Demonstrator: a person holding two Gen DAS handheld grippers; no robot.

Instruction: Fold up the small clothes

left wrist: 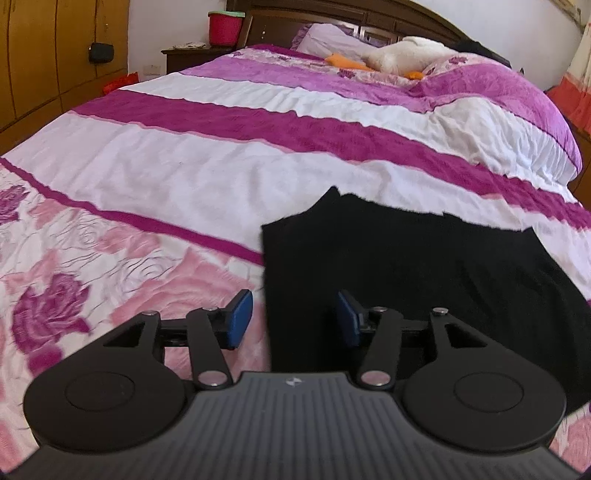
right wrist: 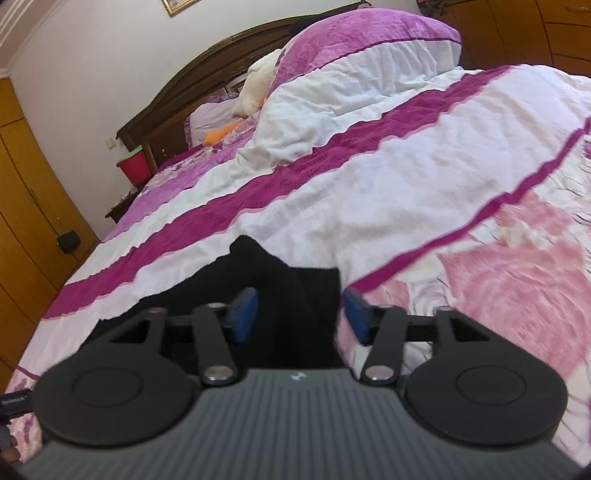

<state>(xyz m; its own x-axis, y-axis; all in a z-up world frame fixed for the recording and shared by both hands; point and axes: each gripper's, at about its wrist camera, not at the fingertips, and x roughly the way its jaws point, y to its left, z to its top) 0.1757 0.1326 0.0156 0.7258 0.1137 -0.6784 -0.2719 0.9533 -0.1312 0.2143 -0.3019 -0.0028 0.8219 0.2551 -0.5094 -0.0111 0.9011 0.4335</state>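
A small black garment [left wrist: 399, 266] lies flat on the pink, white and magenta bedspread [left wrist: 192, 173]. My left gripper [left wrist: 293, 319] is open, its blue pads [left wrist: 240, 317] straddling the garment's left edge, low over the bed. In the right wrist view the same black garment [right wrist: 291, 291] lies under my right gripper [right wrist: 301, 315], which is open with its blue pads [right wrist: 245, 314] straddling the garment's right edge. Neither gripper holds the cloth.
A white plush toy [left wrist: 402, 53] and orange item [left wrist: 347, 61] lie near the pillows [right wrist: 354, 48] at the headboard [left wrist: 332, 14]. A red bucket [left wrist: 225, 27] stands on a nightstand. Wooden wardrobes [left wrist: 48, 55] line the wall on the left.
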